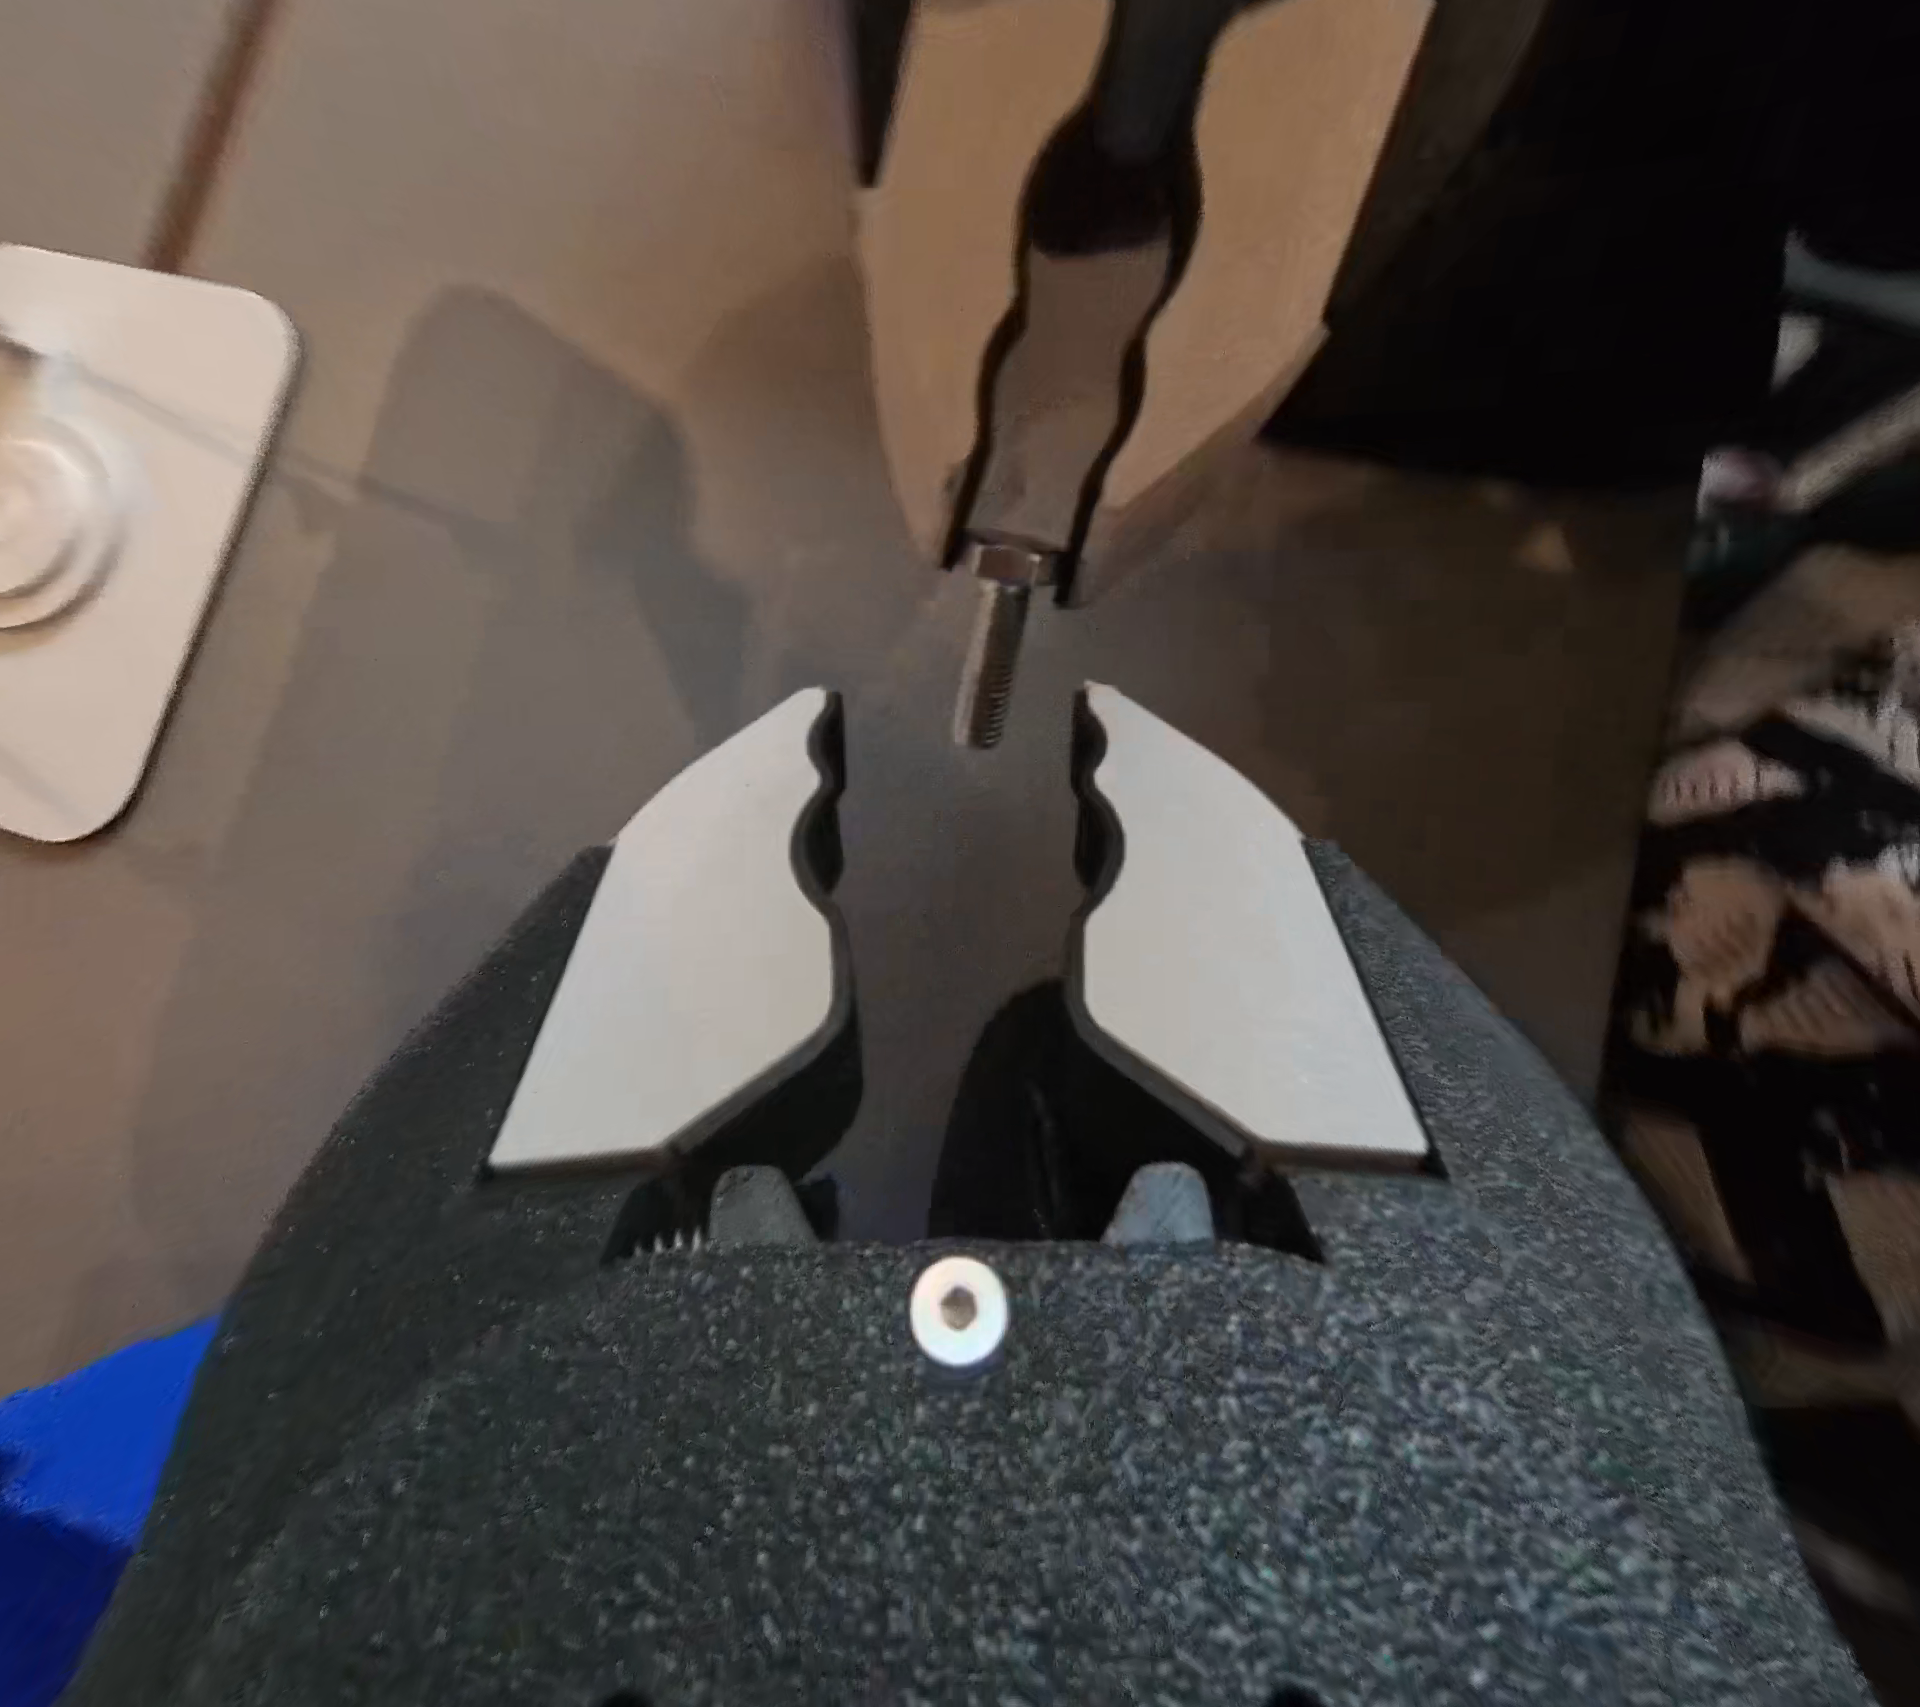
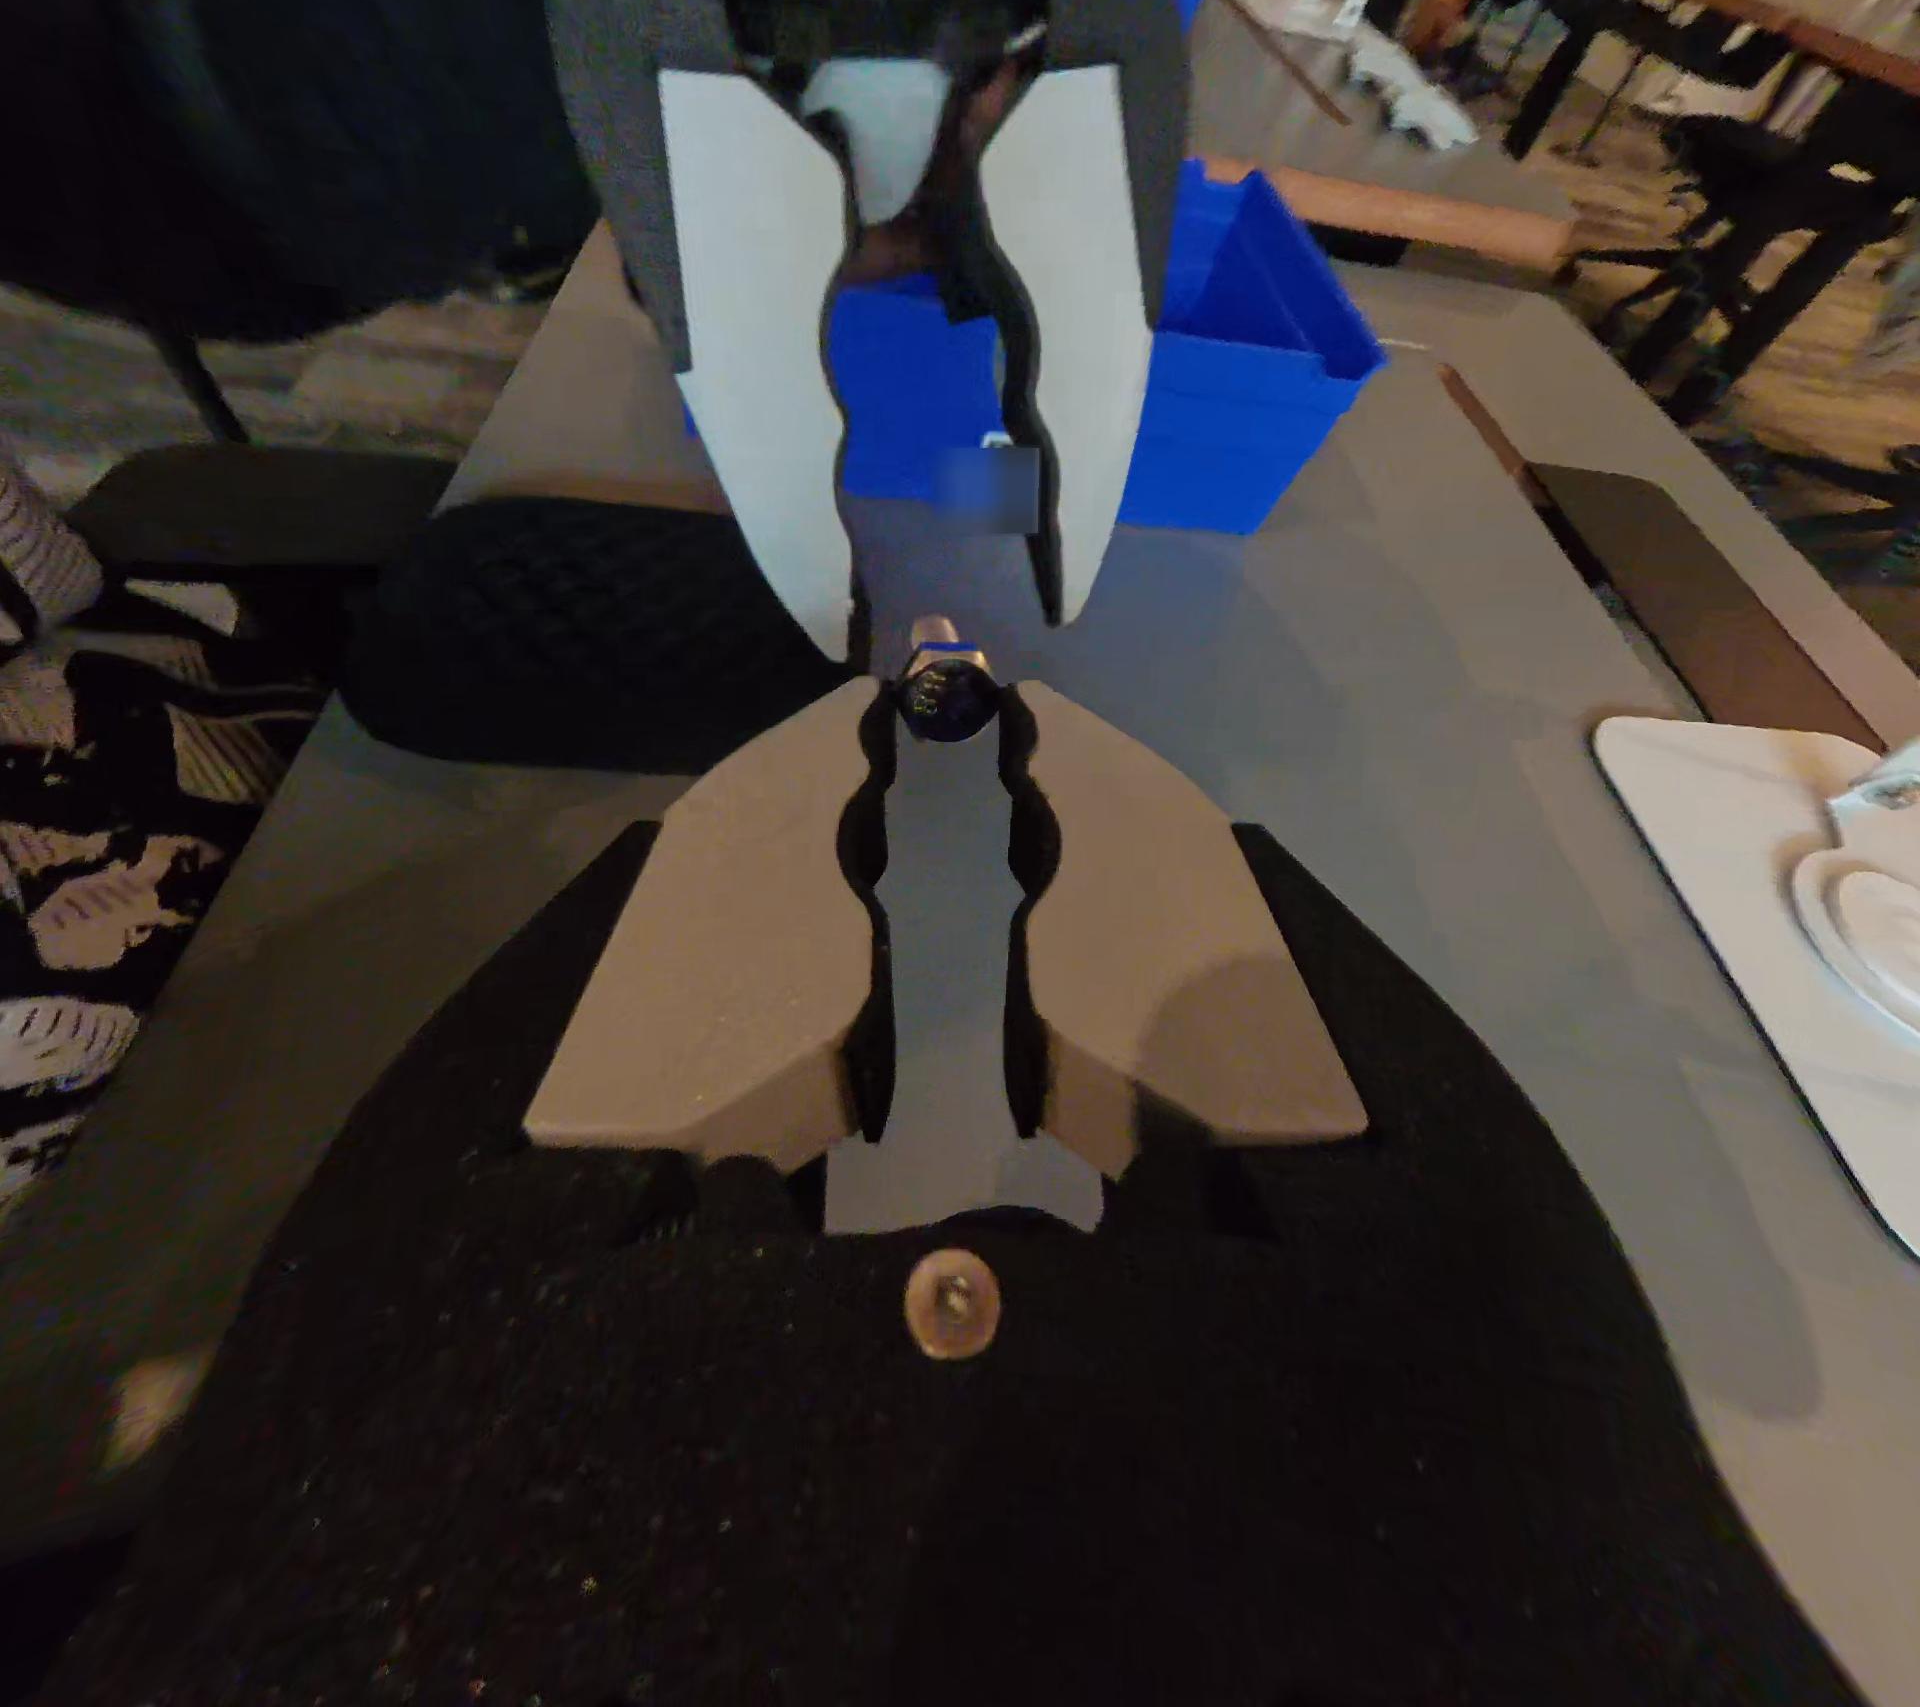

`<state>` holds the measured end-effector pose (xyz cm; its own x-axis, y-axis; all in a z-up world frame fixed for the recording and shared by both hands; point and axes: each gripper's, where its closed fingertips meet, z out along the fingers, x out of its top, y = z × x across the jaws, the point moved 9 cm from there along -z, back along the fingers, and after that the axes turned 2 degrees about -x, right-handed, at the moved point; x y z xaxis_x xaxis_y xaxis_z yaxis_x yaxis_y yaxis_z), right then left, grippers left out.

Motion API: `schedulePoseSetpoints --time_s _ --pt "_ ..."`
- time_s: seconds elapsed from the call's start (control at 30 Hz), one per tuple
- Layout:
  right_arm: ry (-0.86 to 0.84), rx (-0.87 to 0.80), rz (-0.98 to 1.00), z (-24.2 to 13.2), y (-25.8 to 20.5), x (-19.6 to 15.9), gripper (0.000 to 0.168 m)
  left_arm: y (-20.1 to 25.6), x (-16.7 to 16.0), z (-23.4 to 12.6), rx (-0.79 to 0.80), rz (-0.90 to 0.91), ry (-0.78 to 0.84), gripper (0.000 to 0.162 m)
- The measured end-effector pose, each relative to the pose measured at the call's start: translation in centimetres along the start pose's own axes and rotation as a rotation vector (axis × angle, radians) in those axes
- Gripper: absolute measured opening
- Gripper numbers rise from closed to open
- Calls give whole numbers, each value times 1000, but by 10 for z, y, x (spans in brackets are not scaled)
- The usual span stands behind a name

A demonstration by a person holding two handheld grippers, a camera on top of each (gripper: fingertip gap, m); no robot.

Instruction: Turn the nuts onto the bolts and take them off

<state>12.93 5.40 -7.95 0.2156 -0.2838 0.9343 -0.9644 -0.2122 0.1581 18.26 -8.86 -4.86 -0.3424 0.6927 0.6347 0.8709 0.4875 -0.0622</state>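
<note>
A steel hex-head bolt (image 1: 987, 660) is held by its head in my right gripper (image 1: 1006, 566), which comes in from the top of the left wrist view. The threaded shaft points toward my left gripper (image 1: 958, 701). That gripper is open, and the shaft's tip lies between its fingertips without touching them. In the right wrist view, my right gripper (image 2: 945, 707) is shut on the bolt head (image 2: 940, 701). The open left gripper (image 2: 951, 618) faces it from above. No nut shows in either view.
Both grippers hang over a grey table (image 2: 1351, 722). Blue bins (image 2: 1236, 410) stand at its far end. A white tray with a clear round dish (image 2: 1766, 878) lies to the right, and it also shows in the left wrist view (image 1: 104, 514). A black chair (image 2: 582, 618) stands at the left edge. Less than 4 cm separates the two grippers' tips.
</note>
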Motion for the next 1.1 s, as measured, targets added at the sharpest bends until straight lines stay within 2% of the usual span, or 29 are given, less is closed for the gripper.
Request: schedulePoseSetpoints --time_s 0.13,0.27,0.47,0.53,0.63,0.8,0.93,1.1 --pt "162 -50 120 -16 12 0 18 -6 -10 -9 78 -186 436 48" --pt "377 -46 298 -25 22 2 18 0 -16 -10 43 -358 921 45" --pt "513 15 411 -24 25 6 18 4 -18 9 11 -437 1206 35" --pt "519 27 418 -22 24 7 18 3 -16 12 -14 -453 1241 32" --pt "525 42 424 -22 24 8 18 3 -14 13 -11 -427 1210 29" --pt "548 71 443 -20 23 9 18 3 -13 8 -26 -396 1230 11" --pt "550 95 448 -19 21 9 18 3 -15 7 -61 -393 1241 10" --pt "437 138 422 -19 18 6 28 4 -17 -2 -71 -293 1063 9"
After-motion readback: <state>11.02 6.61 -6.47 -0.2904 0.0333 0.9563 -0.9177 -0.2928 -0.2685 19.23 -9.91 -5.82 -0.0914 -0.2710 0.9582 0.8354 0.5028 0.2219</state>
